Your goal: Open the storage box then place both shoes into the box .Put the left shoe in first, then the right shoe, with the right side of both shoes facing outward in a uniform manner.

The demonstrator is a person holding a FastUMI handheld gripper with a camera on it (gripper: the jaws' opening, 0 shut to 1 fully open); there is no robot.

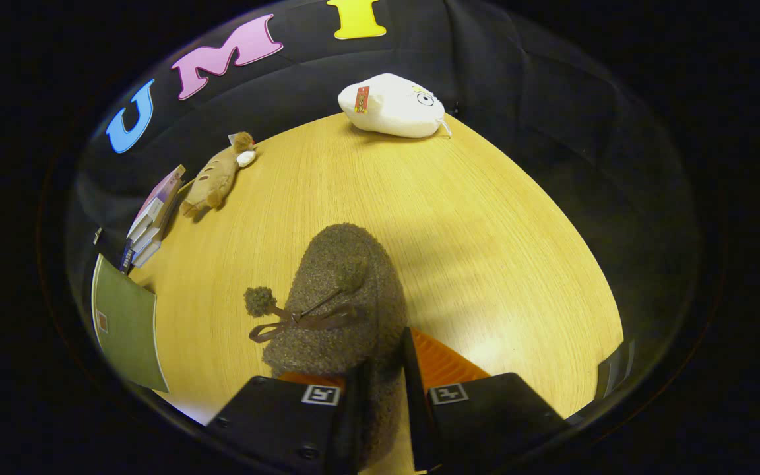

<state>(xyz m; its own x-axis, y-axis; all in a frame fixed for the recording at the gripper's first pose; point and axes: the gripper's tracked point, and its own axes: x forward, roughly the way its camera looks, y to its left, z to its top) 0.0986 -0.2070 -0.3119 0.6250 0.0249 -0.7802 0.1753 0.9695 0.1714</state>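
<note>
A fuzzy brown-grey shoe (344, 297) with a brown ribbon bow and two pompoms points away from me over the wooden table (485, 251). My gripper (386, 389) is shut on the shoe's rear edge, with both fingers pressing on the fuzzy fabric pinched between them. The shoe's toe reaches out ahead of the fingers, and its heel part is hidden behind them.
A white plush toy (393, 105) lies at the table's far edge. A tan plush animal (215, 175) lies far left, next to a stack of books (152, 218). A green flat board (126, 323) sits near left. A dark object (614, 366) shows at the near right.
</note>
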